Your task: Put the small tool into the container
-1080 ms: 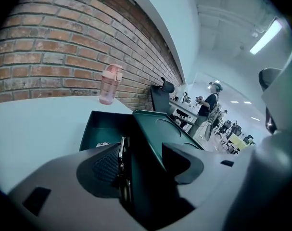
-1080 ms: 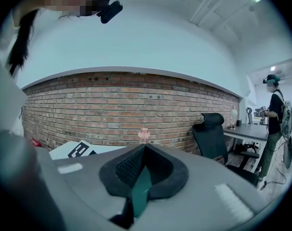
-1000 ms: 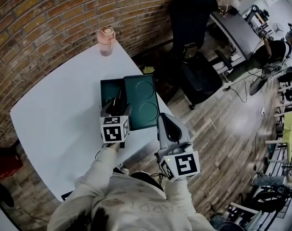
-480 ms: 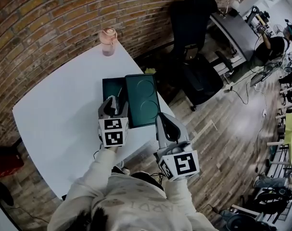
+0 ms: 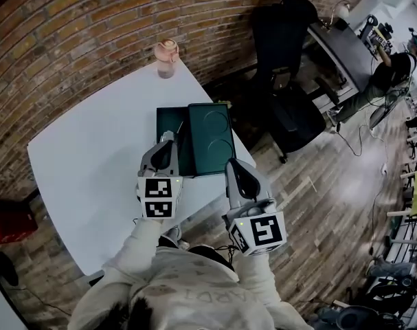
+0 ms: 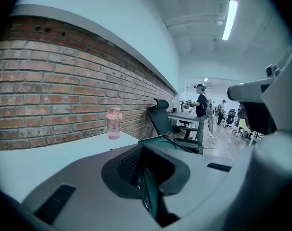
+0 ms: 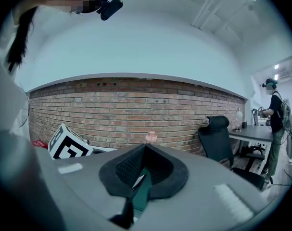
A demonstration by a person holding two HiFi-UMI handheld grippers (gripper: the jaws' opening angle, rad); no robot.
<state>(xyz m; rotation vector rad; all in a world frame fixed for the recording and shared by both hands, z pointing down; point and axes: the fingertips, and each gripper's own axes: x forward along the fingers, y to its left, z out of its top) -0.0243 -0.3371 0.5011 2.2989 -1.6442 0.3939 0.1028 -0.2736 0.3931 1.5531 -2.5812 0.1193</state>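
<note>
Two sets of fingers together, empty: left gripper (image 5: 169,140), right gripper (image 5: 233,165). Tool (image 5: 178,127) lies in container (image 5: 163,126), just ahead of left fingers, lengthwise along them.

The head view looked steeply down from above the person onto the white table (image 5: 84,157), with the left hand-held gripper (image 5: 170,138) and right hand-held gripper (image 5: 233,166) close beneath it and the brick wall (image 5: 91,33) along the top. The left gripper view sat low, right behind its own jaws, facing along the table toward that wall, the pink bottle (image 5: 167,58) and the black chair (image 5: 284,33). The right gripper view, equally close to its jaws, faced the wall more squarely, sharing bottle, wall and chair with both others.
</note>
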